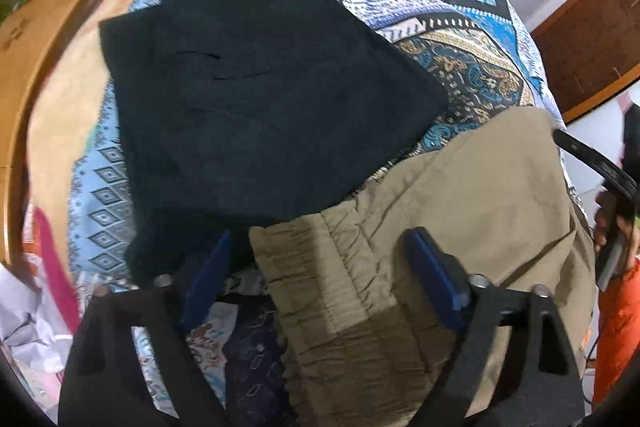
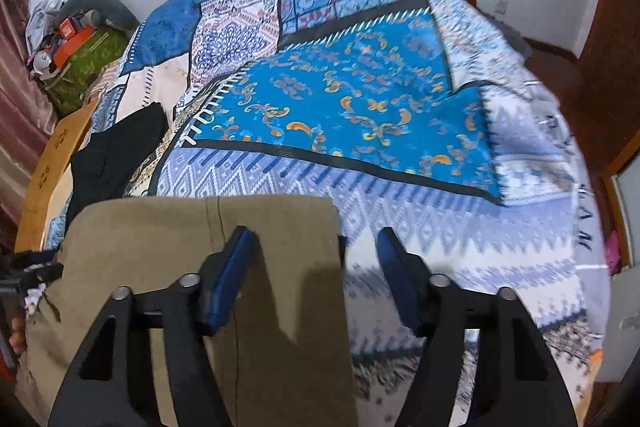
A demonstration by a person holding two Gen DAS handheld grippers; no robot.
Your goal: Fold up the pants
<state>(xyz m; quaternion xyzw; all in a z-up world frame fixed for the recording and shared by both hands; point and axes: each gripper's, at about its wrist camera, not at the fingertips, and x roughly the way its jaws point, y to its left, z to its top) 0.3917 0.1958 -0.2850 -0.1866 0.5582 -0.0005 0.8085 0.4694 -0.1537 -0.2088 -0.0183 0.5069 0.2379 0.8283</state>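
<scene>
The khaki pants (image 1: 460, 203) lie on the bed (image 2: 360, 115) near its edge. Left tongs (image 1: 316, 267) gape over the waistband, right tongs (image 2: 312, 267) straddle the folded corner; neither pinches cloth.

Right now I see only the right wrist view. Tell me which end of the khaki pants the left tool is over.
Observer: The left tool straddles the gathered elastic waistband of the khaki pants.
Operator: Report whether it has gripped the cloth.
Observer: It has not. Its jaws stand open, with one finger over the khaki and the other off the pants, next to a folded black garment whose near edge meets the waistband.
</scene>
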